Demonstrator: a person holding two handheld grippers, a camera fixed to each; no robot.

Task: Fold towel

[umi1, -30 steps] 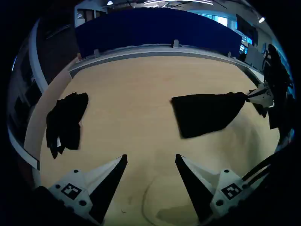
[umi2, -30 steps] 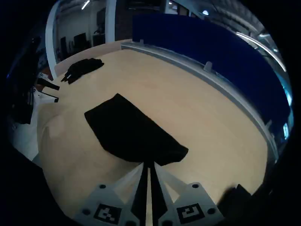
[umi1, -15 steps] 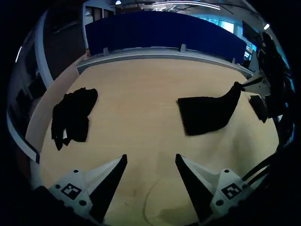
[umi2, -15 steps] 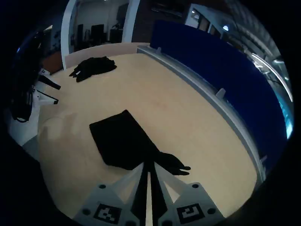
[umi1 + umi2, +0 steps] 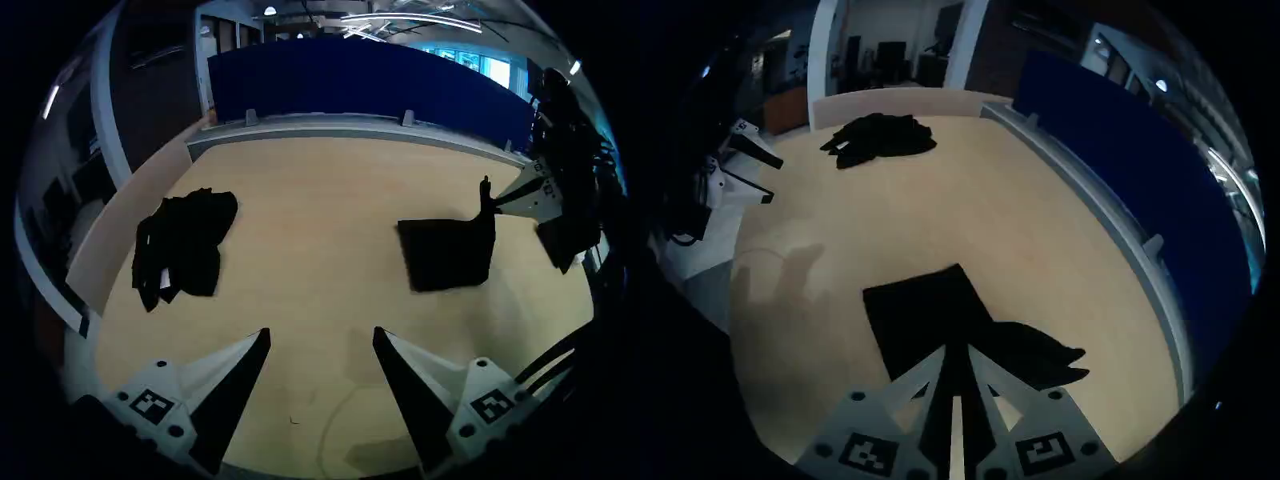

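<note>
Pinching a towel (image 5: 916,316) corner, our right claw (image 5: 958,352) has its fingers pressed together on the cloth and holds that corner raised off the table (image 5: 880,216). The rest lies flat just ahead of it. Our left claw (image 5: 320,332) hangs spread and empty, with the towel well ahead to its right and a dark pile (image 5: 182,248) ahead to its left. We judge one fold underway but not laid down; flattening and further halving remain.

Open tabletop (image 5: 320,216) between towel (image 5: 448,254), heap (image 5: 182,244)
</note>
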